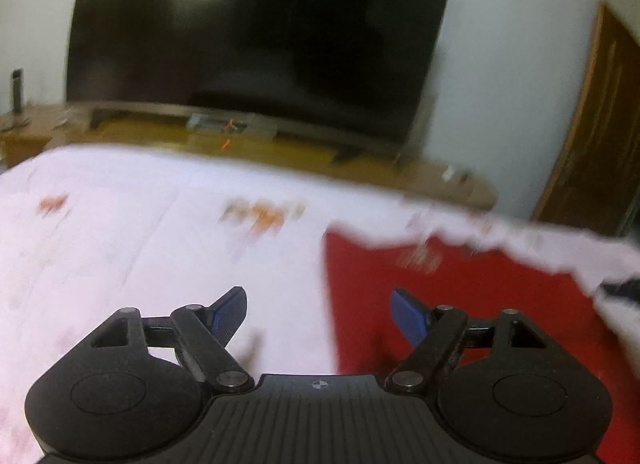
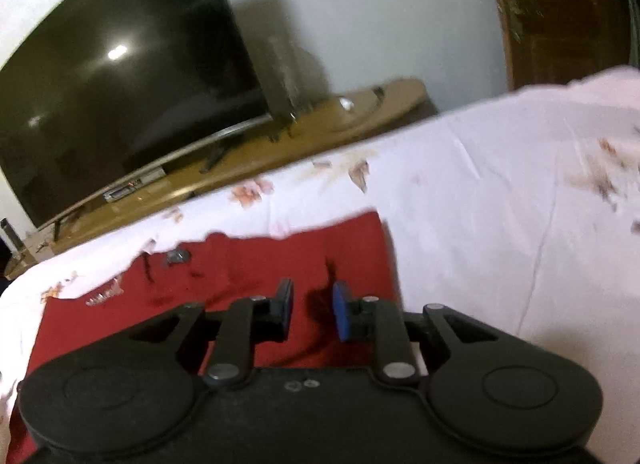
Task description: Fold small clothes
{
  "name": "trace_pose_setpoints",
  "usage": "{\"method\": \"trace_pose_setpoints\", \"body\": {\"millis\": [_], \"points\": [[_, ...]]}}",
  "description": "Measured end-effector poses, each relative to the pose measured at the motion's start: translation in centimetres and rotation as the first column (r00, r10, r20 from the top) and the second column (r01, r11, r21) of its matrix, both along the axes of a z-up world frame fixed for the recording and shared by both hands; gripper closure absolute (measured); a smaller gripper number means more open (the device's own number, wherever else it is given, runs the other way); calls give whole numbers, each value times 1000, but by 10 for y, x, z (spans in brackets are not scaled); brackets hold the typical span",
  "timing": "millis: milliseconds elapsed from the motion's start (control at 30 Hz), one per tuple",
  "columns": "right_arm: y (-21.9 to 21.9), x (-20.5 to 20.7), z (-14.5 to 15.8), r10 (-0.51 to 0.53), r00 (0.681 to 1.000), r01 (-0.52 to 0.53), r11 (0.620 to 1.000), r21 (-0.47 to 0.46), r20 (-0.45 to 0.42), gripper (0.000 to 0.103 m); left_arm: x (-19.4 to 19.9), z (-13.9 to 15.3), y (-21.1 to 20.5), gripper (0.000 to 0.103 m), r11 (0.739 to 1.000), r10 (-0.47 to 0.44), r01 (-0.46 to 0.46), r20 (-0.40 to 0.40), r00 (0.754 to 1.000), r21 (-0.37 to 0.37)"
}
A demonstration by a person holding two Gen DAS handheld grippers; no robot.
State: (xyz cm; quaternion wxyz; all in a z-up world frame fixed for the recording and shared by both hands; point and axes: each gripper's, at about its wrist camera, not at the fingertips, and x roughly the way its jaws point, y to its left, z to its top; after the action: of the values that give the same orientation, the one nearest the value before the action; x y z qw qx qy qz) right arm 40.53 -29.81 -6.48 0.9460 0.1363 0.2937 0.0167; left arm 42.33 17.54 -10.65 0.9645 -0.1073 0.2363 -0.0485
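Note:
A red garment point(image 1: 460, 304) lies flat on the white flowered bedsheet point(image 1: 140, 232), at the right of the left wrist view. My left gripper point(image 1: 320, 316) is open wide and empty, hovering over the garment's left edge. In the right wrist view the red garment point(image 2: 240, 264) lies below and left of centre, with a small grey tag point(image 2: 178, 256) near its far edge. My right gripper point(image 2: 312, 310) is above the garment near its right edge, jaws partly open with a narrow gap, holding nothing.
The bedsheet point(image 2: 500, 204) spreads to the right. Beyond the bed stands a wooden TV bench point(image 1: 280, 144) with a large dark television point(image 1: 260, 36). A brown door point(image 1: 600, 124) is at the far right. Both views are motion-blurred.

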Motion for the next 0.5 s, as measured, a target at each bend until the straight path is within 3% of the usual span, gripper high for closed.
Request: {"method": "trace_pose_setpoints", "body": {"millis": [200, 300, 367, 433, 500], "points": [[26, 26, -1, 77, 997, -77, 996, -54, 3, 81, 73, -5, -46, 26, 992, -128, 128, 6, 992, 0], [38, 37, -7, 110, 994, -110, 990, -85, -2, 81, 104, -27, -52, 26, 992, -128, 126, -67, 990, -24], [42, 42, -12, 120, 993, -120, 988, -100, -7, 81, 115, -48, -52, 26, 996, -91, 93, -146, 985, 4], [39, 53, -27, 89, 992, -102, 984, -148, -92, 85, 115, -53, -47, 26, 996, -89, 88, -129, 988, -17], [34, 54, -33, 103, 992, -114, 982, -150, -77, 86, 115, -51, -44, 26, 996, -87, 85, -133, 987, -20]]}}
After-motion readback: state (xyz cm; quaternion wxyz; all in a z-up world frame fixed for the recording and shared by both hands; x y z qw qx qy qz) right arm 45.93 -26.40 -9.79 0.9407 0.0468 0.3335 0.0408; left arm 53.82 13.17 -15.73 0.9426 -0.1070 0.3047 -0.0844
